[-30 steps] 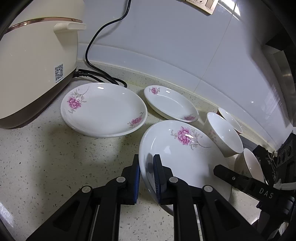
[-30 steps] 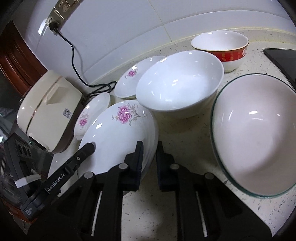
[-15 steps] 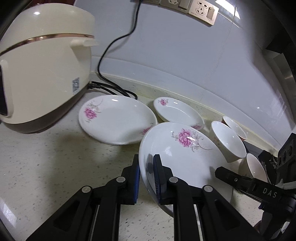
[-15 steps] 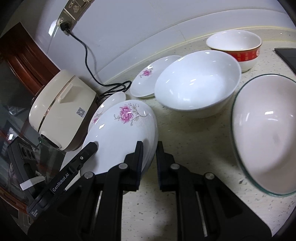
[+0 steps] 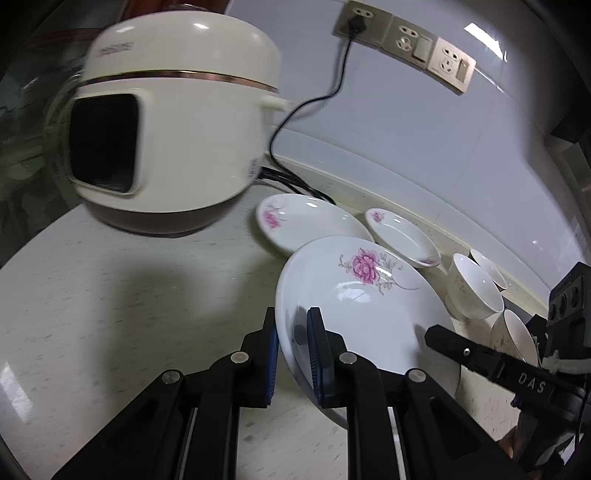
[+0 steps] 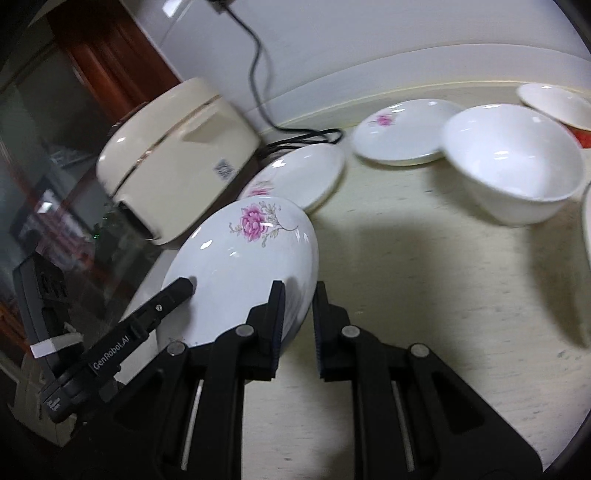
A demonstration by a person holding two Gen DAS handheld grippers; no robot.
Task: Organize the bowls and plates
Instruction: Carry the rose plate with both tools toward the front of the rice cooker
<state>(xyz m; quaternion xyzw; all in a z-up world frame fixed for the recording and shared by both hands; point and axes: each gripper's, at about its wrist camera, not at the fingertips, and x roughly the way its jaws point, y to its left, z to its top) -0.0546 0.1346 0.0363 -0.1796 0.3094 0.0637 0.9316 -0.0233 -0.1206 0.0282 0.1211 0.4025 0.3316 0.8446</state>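
A large white plate with a pink flower (image 5: 354, 295) (image 6: 236, 266) is held up off the counter by both grippers. My left gripper (image 5: 291, 332) is shut on its near-left rim, and my right gripper (image 6: 298, 306) is shut on its opposite rim. Each gripper's finger shows in the other's view, touching the plate. Behind it lie two more flowered plates, a large plate (image 5: 310, 221) (image 6: 295, 177) and a smaller plate (image 5: 402, 236) (image 6: 402, 136). White bowls (image 5: 472, 291) stand to the right, one wide bowl (image 6: 513, 162) in the right wrist view.
A cream rice cooker (image 5: 166, 129) (image 6: 170, 147) stands at the left, its black cord (image 5: 306, 110) running up to a wall socket (image 5: 354, 18). A red-rimmed bowl (image 6: 561, 107) sits at the far right. Speckled counter (image 5: 129, 314) lies in front of the cooker.
Both grippers carried the flowered plate up and away from the other dishes, toward the rice cooker side. The cooker now looms larger, and the bowls have slid to the right edge of both views.
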